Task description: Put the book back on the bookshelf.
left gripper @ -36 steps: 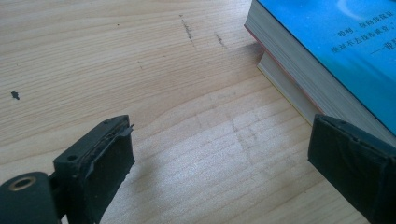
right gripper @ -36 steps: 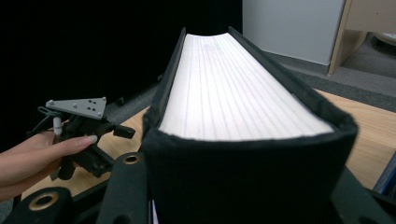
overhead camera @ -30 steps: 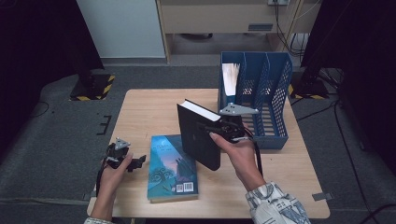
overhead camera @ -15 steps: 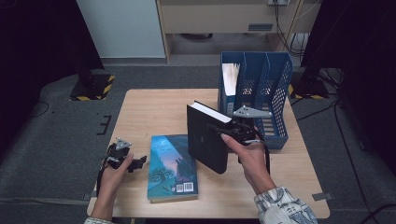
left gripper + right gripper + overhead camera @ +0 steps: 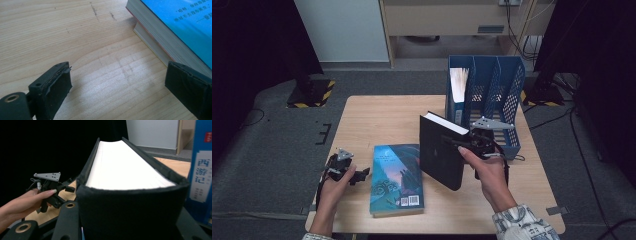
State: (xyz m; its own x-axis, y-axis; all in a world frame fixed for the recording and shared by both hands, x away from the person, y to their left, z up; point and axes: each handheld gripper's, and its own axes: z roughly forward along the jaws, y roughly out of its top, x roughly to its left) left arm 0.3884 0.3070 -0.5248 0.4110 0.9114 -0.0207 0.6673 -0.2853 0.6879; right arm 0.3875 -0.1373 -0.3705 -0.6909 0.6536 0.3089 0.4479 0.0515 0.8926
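A thick black book (image 5: 441,150) stands upright near the table's middle, and my right gripper (image 5: 467,144) is shut on it, its jaws clamped on both covers (image 5: 130,215). White page edges (image 5: 122,170) face up in the right gripper view. A blue-covered book (image 5: 396,178) lies flat on the table to its left. My left gripper (image 5: 356,176) rests low at the table's left front, open, with bare wood between its jaws. The blue book's page edge (image 5: 160,42) lies just beyond its right jaw.
A blue mesh file rack (image 5: 492,95) stands at the table's far right, with a blue-spined volume (image 5: 202,175) and pale papers (image 5: 459,82) in its left slot. The wooden table (image 5: 382,120) has bare room at the back left. Dark floor surrounds it.
My right gripper has carried the black book to the right, closer to the file rack. The left gripper and the blue book have stayed where they were.
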